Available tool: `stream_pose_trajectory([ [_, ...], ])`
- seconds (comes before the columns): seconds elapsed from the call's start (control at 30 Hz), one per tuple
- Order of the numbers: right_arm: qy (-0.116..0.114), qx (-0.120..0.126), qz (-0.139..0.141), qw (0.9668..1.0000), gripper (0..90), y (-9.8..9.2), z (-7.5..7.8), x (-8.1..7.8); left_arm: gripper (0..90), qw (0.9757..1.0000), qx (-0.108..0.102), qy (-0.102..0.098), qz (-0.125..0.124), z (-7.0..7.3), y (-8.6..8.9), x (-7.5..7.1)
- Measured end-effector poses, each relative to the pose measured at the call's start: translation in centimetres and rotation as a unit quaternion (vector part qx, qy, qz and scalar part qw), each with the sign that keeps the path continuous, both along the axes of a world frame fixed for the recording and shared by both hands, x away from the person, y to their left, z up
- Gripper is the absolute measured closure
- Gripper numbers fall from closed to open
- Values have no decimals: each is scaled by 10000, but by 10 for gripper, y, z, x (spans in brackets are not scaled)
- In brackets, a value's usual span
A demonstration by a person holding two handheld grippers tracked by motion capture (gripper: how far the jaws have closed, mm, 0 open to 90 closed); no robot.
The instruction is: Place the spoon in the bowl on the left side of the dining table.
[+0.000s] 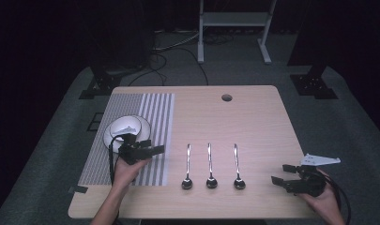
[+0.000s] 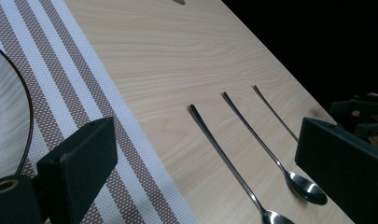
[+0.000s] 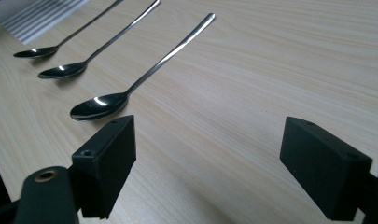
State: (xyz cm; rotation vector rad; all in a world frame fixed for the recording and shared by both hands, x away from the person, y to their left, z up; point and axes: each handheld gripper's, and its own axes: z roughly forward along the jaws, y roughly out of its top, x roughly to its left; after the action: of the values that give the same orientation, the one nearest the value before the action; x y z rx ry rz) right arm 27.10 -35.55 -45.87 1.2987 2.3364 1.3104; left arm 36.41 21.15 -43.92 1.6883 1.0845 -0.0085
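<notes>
1. Along the desk's left edge, a striped placemat (image 1: pixel 155 112) is lying flat, carrying a white plate (image 1: pixel 113 138) with a small bowl (image 1: pixel 125 126) on it; the plate's near part is sitting hidden behind the left gripper (image 1: pixel 150 149).
2. Left gripper: hovering over the placemat's near half, jaws spread wide, pinching nothing. Its own view is cutting the plate (image 2: pixel 4 116) off at the frame's left side.
3. Toward the middle of the desk's near edge, three spoons are lying in a row, apart from one another, bowls toward the person: left spoon (image 1: pixel 187 168), middle spoon (image 1: pixel 210 166), right spoon (image 1: pixel 237 167).
4. Right gripper (image 1: pixel 287 174): hanging over the desk's near right corner, jaws spread, holding nothing, pointing toward the right spoon (image 3: pixel 130 88) but not touching it.
5. Step judged: both grippers are waiting at the start; no spoon is lifted yet.
6. Next move, judged: the right gripper is needing to close in on the nearest spoon's thin handle, low against the wood, then carry it toward the plate.
7. Hard to make out: what is resting inside the bowl.
</notes>
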Motion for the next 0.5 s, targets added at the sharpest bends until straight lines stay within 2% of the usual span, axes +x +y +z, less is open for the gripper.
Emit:
stream_pose_trajectory([
  [0.23,-74,20,129,9999,172,7,4,-1,47,10000,10,-38,-52,1,-2,-1],
  [0.4,-61,-95,308,9995,191,17,7,0,47,9999,52,-1,-115,-1,-4,1],
  [0.5,-35,-257,503,9984,190,26,11,3,47,9998,99,-1,-149,-2,-7,1],
])
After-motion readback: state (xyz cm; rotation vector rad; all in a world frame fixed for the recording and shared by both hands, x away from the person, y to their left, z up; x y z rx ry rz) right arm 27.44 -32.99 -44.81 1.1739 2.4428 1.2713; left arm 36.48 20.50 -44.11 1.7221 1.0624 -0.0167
